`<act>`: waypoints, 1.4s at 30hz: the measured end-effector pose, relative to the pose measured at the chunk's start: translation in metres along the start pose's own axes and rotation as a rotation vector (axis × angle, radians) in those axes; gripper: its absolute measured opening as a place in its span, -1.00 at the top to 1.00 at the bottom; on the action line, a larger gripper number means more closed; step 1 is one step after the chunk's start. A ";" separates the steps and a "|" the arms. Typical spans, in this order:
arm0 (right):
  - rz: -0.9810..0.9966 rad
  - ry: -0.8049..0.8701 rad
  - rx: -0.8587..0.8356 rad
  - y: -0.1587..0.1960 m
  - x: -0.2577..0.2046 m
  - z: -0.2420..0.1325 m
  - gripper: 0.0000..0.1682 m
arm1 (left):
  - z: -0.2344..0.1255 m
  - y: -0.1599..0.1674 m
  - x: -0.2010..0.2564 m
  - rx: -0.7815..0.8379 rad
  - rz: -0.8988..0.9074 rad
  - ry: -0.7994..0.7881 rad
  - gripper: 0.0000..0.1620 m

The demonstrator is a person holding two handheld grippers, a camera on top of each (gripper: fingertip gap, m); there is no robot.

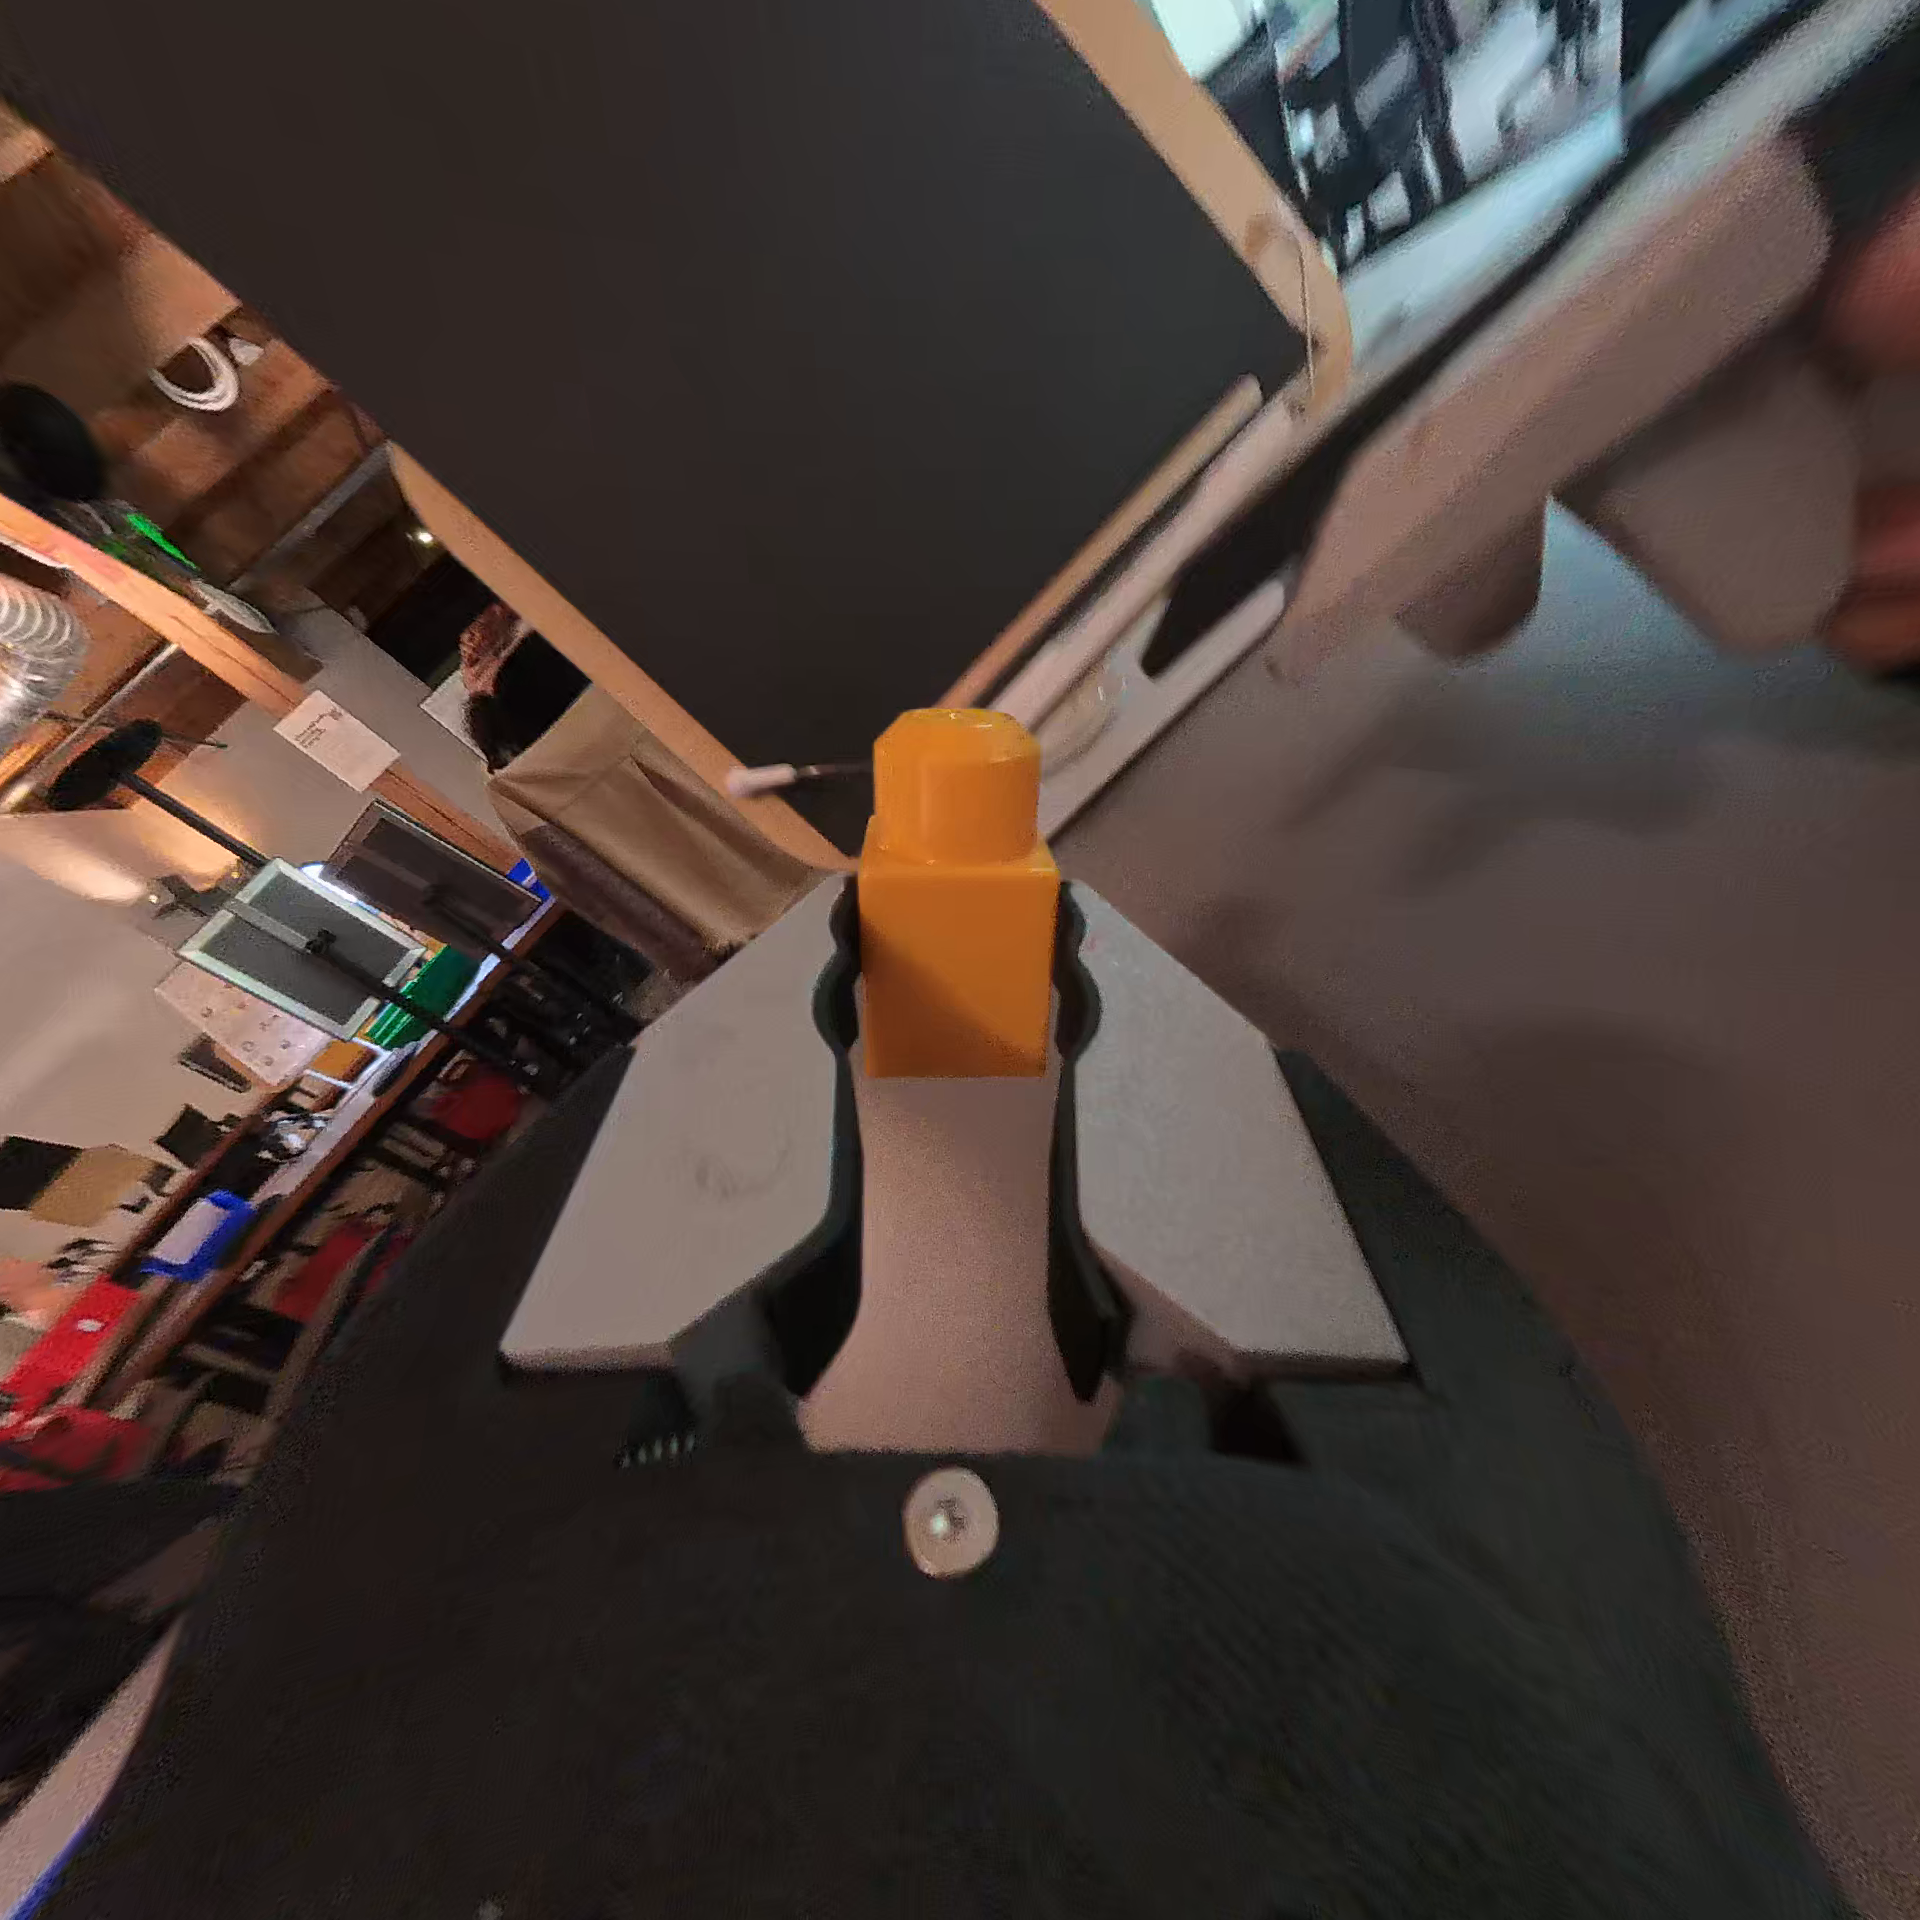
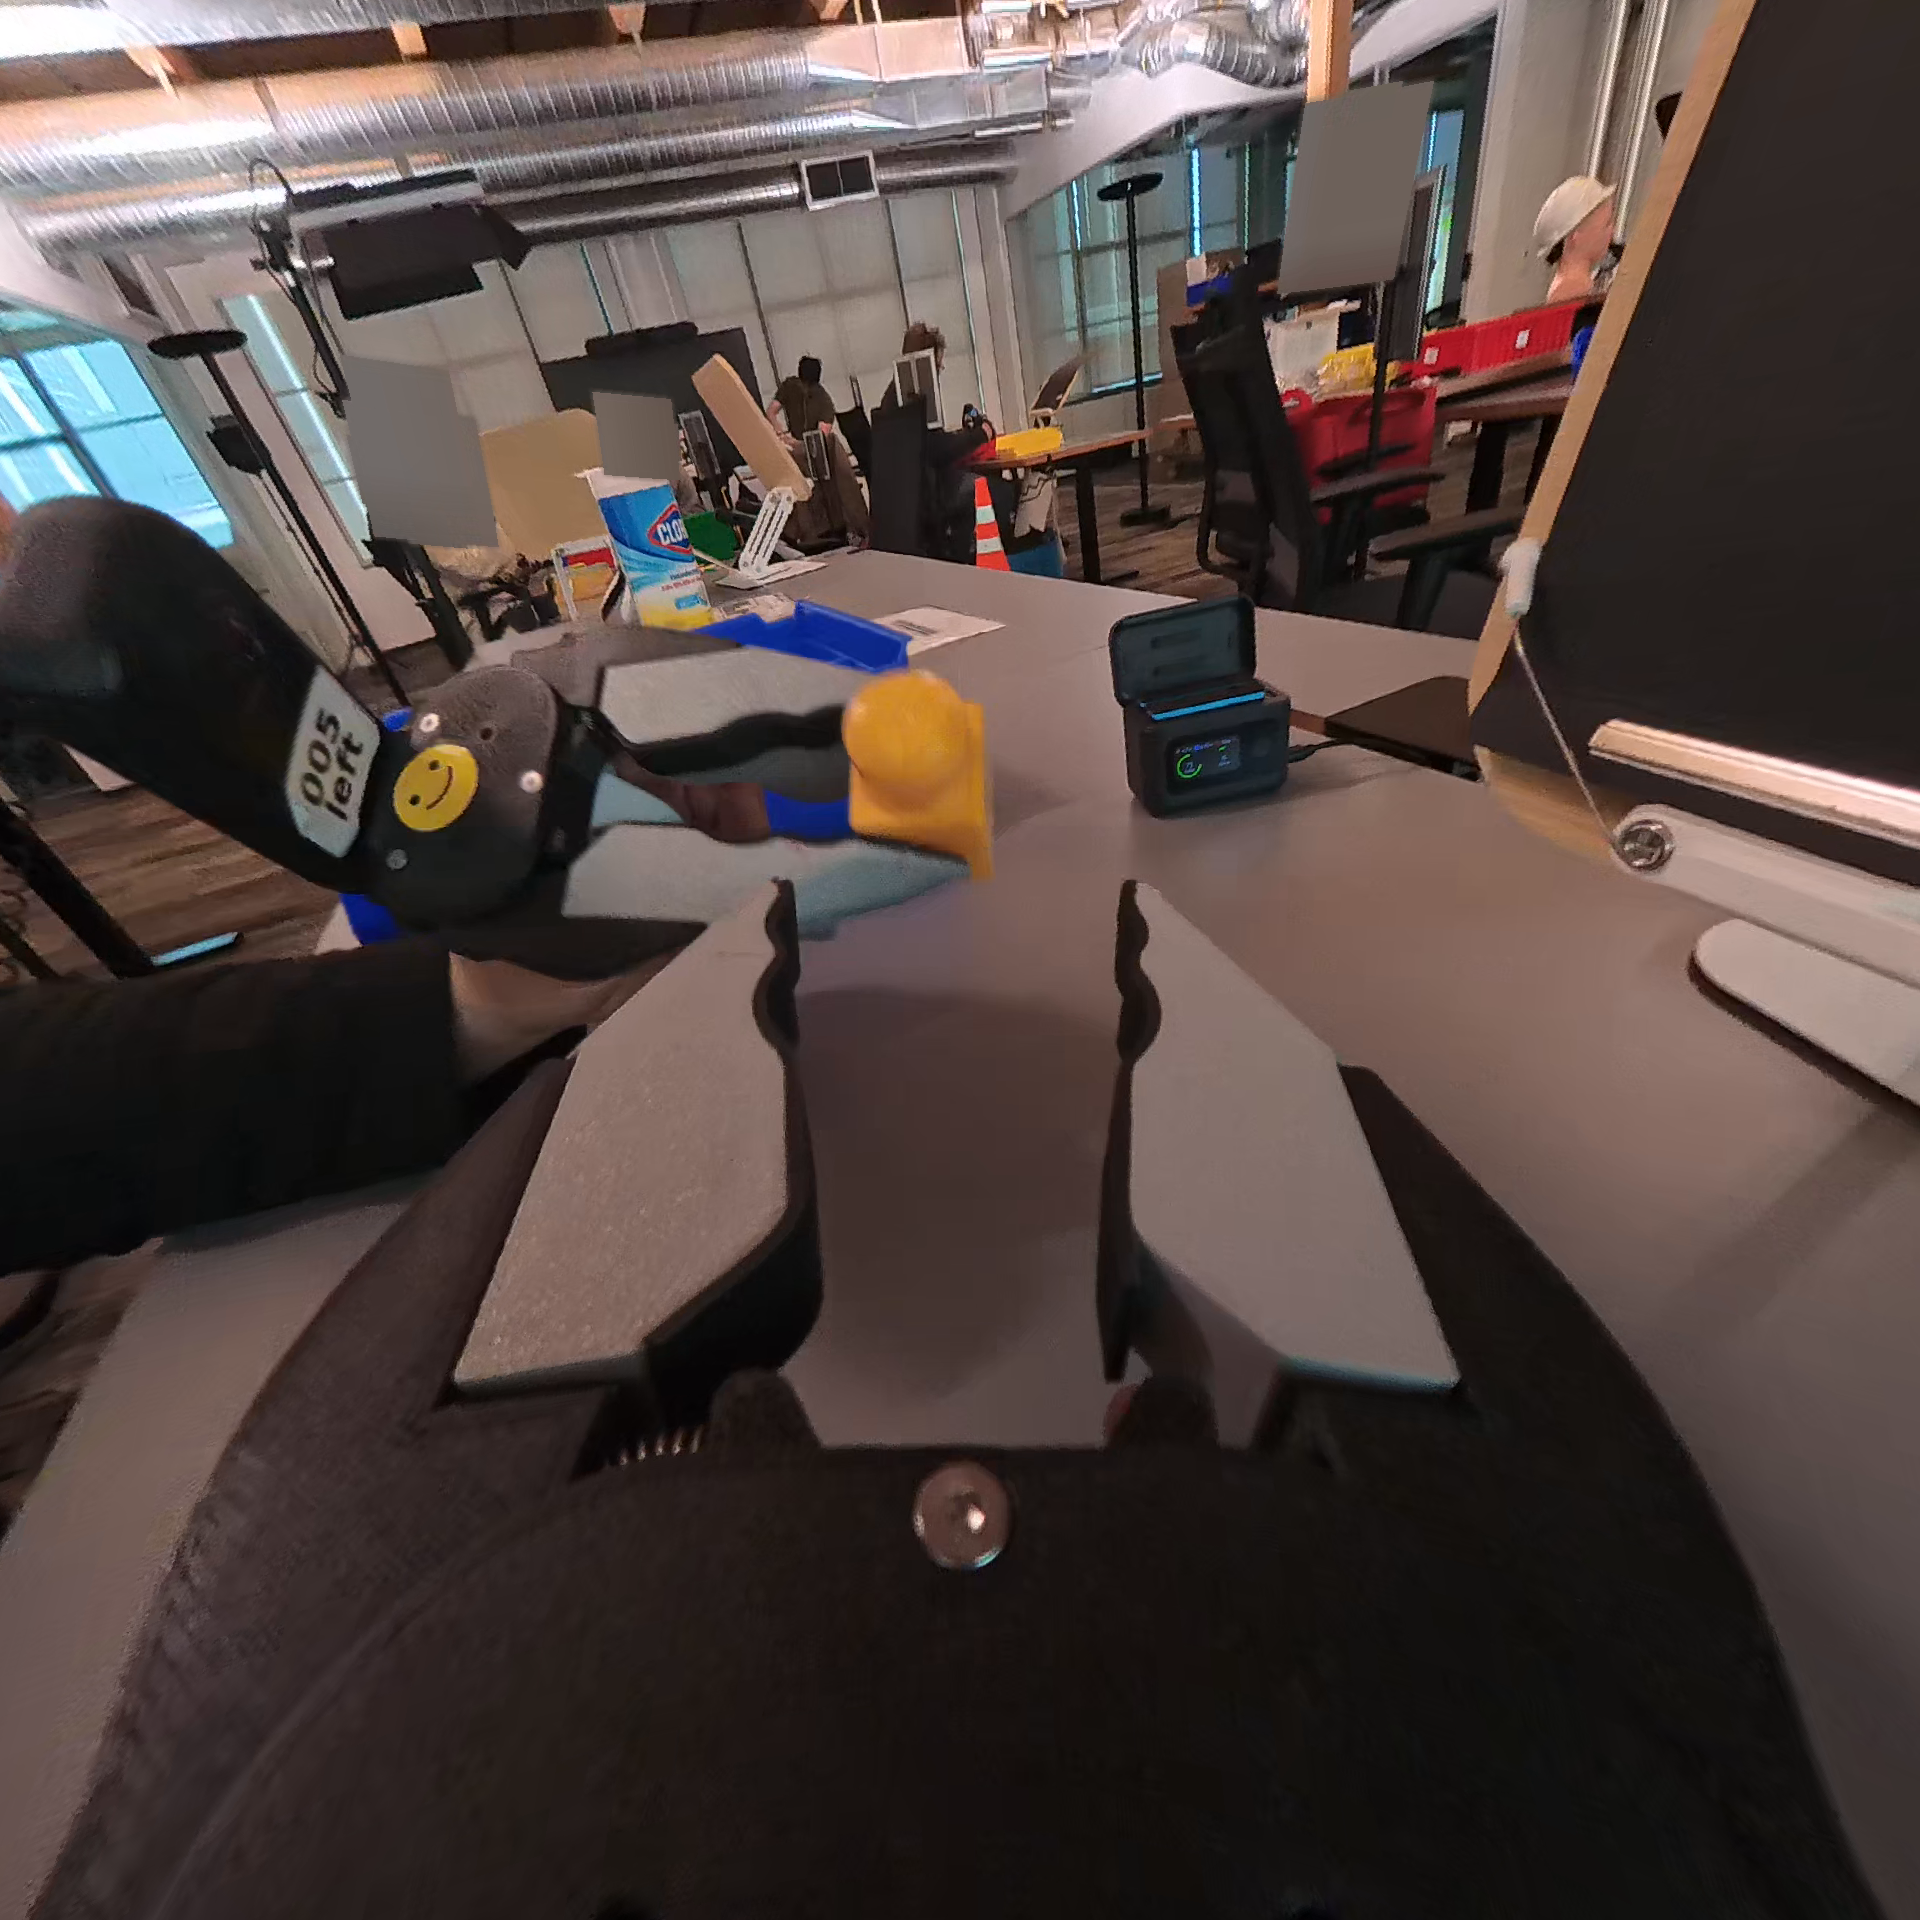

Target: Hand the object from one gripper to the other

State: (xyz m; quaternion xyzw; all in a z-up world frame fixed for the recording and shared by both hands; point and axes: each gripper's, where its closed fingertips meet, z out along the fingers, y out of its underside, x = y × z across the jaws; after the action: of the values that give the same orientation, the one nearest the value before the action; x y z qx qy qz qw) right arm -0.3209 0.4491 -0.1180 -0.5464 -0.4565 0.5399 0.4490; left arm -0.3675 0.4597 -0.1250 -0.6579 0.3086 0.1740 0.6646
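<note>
The right tool stands open, its two grey fingers well apart with only bare worktop showing in the gap. Nothing is in it.

The move turns on where the block lies from this tool: ahead of the fingertips, up and a little to the left of the gap's midline, near but not yet between the fingers. In the right wrist view it sits just beyond the left fingertip, apart from it. To take it, I judge that the right tool has to go forward and slightly left and up, or the block has to be brought down into the gap.

The left tool is closed on the block, its dark pads pressing the two side faces of the square body. It comes in from the left of the right wrist view, fingers pointing right across the right tool's line, roughly at right angles to it.

The block is orange, a square body with a round stud on one end. Its long axis runs body to stud. In the left wrist view that axis lies along the left tool's fingers, stud outward and past the fingertips. In the right wrist view the stud faces towards the camera and a little left, though blur makes the exact tilt uncertain. The stud end is free, so it looks the likeliest part for the right fingers to close on.

A small dark case stands open on the worktop farther off, to the right, clear of both tools.
</note>
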 end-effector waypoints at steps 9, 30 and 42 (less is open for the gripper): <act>-0.046 -0.069 -0.051 0.018 -0.005 0.035 0.32 | 0.003 0.012 0.012 -0.057 0.112 0.040 0.57; 0.160 -0.069 -0.067 0.018 0.009 0.026 0.66 | 0.000 0.007 0.032 -0.021 0.053 0.066 0.61; 0.058 0.046 -0.078 0.007 0.033 0.003 0.66 | 0.000 0.017 0.031 -0.085 0.031 0.084 0.49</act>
State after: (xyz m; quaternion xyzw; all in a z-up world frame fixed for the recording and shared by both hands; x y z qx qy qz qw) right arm -0.3241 0.4801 -0.1306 -0.5890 -0.4507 0.5217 0.4217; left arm -0.3552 0.4551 -0.1584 -0.6876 0.3387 0.1694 0.6196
